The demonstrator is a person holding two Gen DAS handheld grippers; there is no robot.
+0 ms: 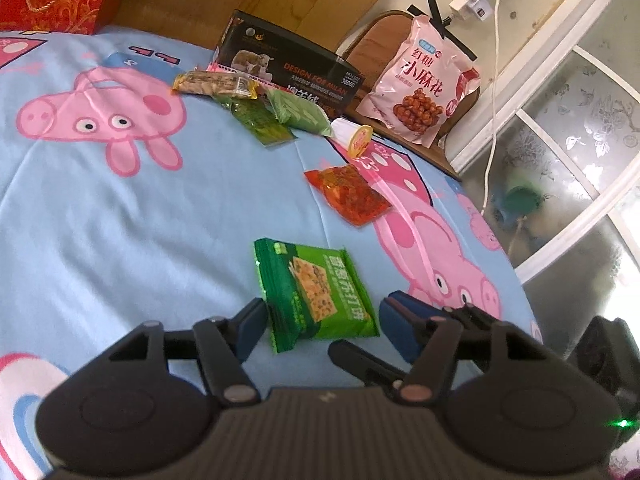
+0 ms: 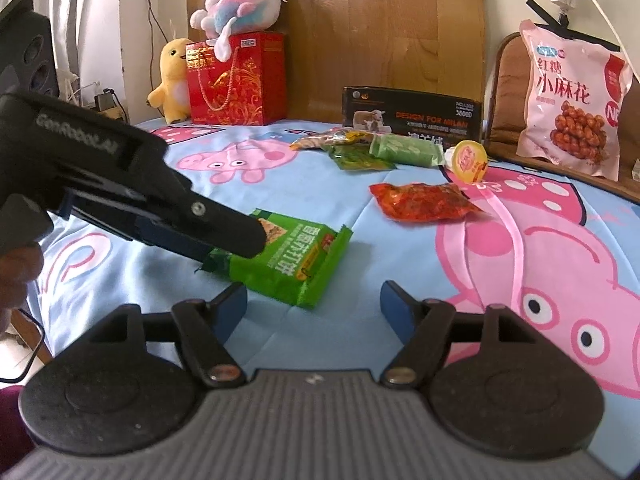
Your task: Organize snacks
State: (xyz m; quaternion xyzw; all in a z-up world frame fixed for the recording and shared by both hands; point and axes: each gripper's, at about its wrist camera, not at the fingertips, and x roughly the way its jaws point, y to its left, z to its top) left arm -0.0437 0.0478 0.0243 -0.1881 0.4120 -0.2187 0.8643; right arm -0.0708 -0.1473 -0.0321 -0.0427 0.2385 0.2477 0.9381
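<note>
**Green cracker pack lying between spread fingers**

Left wrist view: a green cracker pack [image 1: 316,294] is lying flat on the blue pig-print bedsheet [image 1: 120,208], its Chinese lettering too distorted to read. The left gripper [image 1: 320,322] is standing wide open around the pack's near end, and its blue pads [image 1: 250,330] are sitting just beside the pack's edges; whether they are touching it cannot be told. Farther off, a red snack pouch [image 1: 347,193] is lying alone, and beyond it a jelly cup [image 1: 354,136], two green packets [image 1: 280,116] and a nut packet [image 1: 214,84] are clustering in front of a black box [image 1: 288,64] printed "DESIGN FOR MILAN". A pink bag [image 1: 420,80] reading "小麻花" is leaning on a chair.

Right wrist view: the right gripper [image 2: 314,306] is hovering spread wide and empty, just short of the cracker pack [image 2: 288,260]. The left gripper [image 2: 224,240], marked "GenRoboLAI" as far as it can be read, is reaching in from the left over the pack's far corner. The black box [image 2: 412,114] again is showing "DESIGN FOR MILAN", and the pink bag [image 2: 572,108] "小麻花". A red gift bag [image 2: 236,80] is carrying a plush toy [image 2: 240,4], with a yellow plush [image 2: 172,80] beside it.
</note>
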